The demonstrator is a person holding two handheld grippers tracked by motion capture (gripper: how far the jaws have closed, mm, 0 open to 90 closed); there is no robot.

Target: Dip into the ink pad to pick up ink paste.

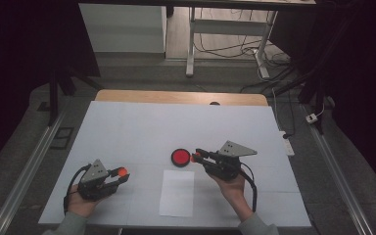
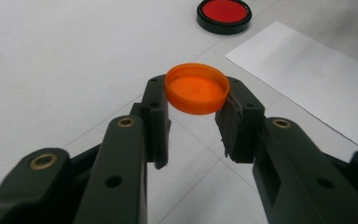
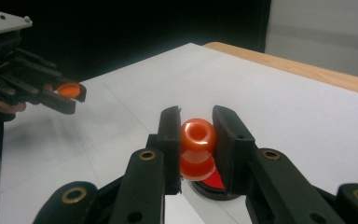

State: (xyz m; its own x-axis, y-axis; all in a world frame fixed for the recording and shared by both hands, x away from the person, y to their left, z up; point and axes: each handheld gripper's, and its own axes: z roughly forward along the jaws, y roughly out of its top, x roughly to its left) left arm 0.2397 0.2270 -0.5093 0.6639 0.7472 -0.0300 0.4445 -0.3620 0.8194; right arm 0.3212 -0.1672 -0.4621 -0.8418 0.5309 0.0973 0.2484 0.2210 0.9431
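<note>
We see the left gripper (image 1: 119, 175) at the near left of the desk (image 1: 127, 127), held in a hand (image 1: 81, 203) that comes in from the near edge. Its fingers (image 2: 154, 109) are closed on an orange cap (image 2: 197, 88), gripping it by the rim from both sides, with its hollow side turned up. In the left gripper view the cap sits at the very tips of the fingers, clear of the desk surface below it.

The right gripper (image 1: 196, 155) lies right of centre, held in the other hand (image 1: 232, 186), and points left. Its fingers (image 3: 170, 135) are closed narrow on a small orange piece (image 3: 197, 147) with a rounded body and a hole at its top end; what exactly it is, we cannot tell. In the right gripper view this piece stands upright between the fingers, right over a round black pad with a red face (image 1: 180, 157). Whether it touches the red face we cannot tell.

The round pad rests on the desk near its middle, just left of the right gripper's tips. A white sheet of paper (image 1: 177, 192) lies flat nearer to us, just below the pad and between the two hands. The two grippers are well apart, the left one nearer to us than the right.

The desk carries a pale cover, with a strip of wood (image 1: 181, 97) showing at its far edge.
</note>
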